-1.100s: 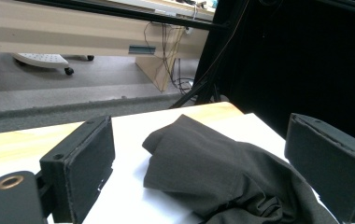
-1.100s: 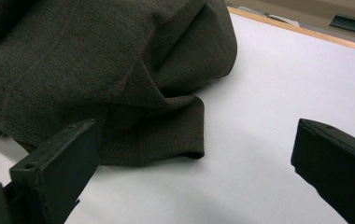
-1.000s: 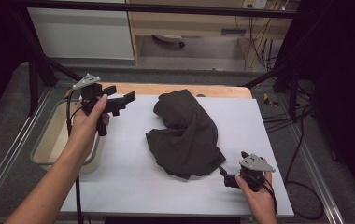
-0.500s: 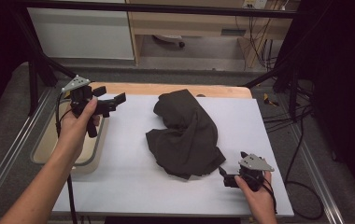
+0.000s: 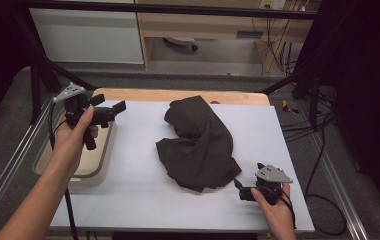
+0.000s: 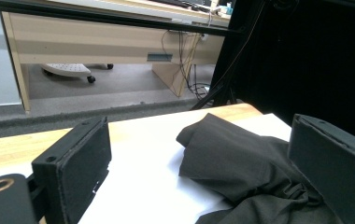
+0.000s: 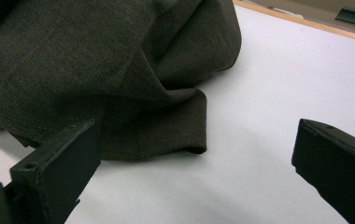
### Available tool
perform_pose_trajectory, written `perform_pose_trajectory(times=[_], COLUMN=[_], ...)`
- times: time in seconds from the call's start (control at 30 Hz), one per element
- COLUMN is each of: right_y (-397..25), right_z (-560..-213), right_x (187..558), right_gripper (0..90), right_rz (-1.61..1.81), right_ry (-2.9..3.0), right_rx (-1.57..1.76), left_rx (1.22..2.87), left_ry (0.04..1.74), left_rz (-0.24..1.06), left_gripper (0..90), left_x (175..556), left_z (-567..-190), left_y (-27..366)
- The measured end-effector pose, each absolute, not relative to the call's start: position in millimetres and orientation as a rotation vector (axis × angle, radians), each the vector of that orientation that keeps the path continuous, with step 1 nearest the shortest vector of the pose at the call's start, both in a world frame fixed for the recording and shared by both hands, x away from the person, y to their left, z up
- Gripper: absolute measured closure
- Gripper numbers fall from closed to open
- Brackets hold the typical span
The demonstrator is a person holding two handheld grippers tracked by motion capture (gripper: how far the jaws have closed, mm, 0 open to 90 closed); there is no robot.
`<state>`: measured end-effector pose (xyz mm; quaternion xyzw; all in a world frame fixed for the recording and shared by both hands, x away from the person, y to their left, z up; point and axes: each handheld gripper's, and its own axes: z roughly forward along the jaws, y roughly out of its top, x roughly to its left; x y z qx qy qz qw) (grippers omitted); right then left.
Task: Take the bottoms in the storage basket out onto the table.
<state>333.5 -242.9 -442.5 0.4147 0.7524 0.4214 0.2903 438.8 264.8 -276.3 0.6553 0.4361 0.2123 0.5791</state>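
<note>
Left gripper [image 5: 112, 111], black, two-jaw, with grey three-cornered top plate: held aloft in the person's left hand [image 5: 73, 137] above the table's left edge, jaws spread wide with nothing between them, aimed toward the cloth. Right gripper [image 5: 239, 189], same make: low over the white table surface [image 5: 133, 195] near its front right corner, in the person's right hand [image 5: 273, 210], jaws likewise wide apart and empty, pointed at the cloth's near hem, just beside it but not touching. Crumpled dark olive-grey woven cloth [image 5: 198, 142]: lies in a loose heap at mid-table, folded over itself, one lobe reaching toward the far edge, one toward the right gripper. Beige shallow plastic tray [image 5: 100, 165]: sits off the table's left side, beneath the left hand. Light wooden strip [image 5: 178, 95]: borders the table's far edge.
</note>
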Motion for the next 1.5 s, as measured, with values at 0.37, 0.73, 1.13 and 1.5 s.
perform_pose_trajectory(times=[0.37, 0.73, 1.13, 1.5], right_y=[-243.3, -243.3, -243.9, -243.2], right_z=[-442.1, -442.0, -441.7, -442.0], right_x=[333.0, 333.1, 333.1, 333.2], right_gripper=[1.8, 1.8, 1.7, 1.7], right_rz=[1.131, 1.131, 1.128, 1.127], right_ry=[2.004, 2.004, 2.001, 2.005], right_rx=[1.106, 1.107, 1.108, 1.105], left_rx=[1.554, 1.572, 1.604, 1.664], left_ry=[1.010, 0.982, 0.984, 0.969], left_rz=[0.506, 0.516, 0.535, 0.575], left_gripper=[5.6, 5.4, 4.9, 5.0], left_x=[430.9, 419.8, 409.4, 398.6], left_z=[-278.0, -277.9, -293.8, -309.6], left_y=[266.9, 267.1, 271.7, 269.3])
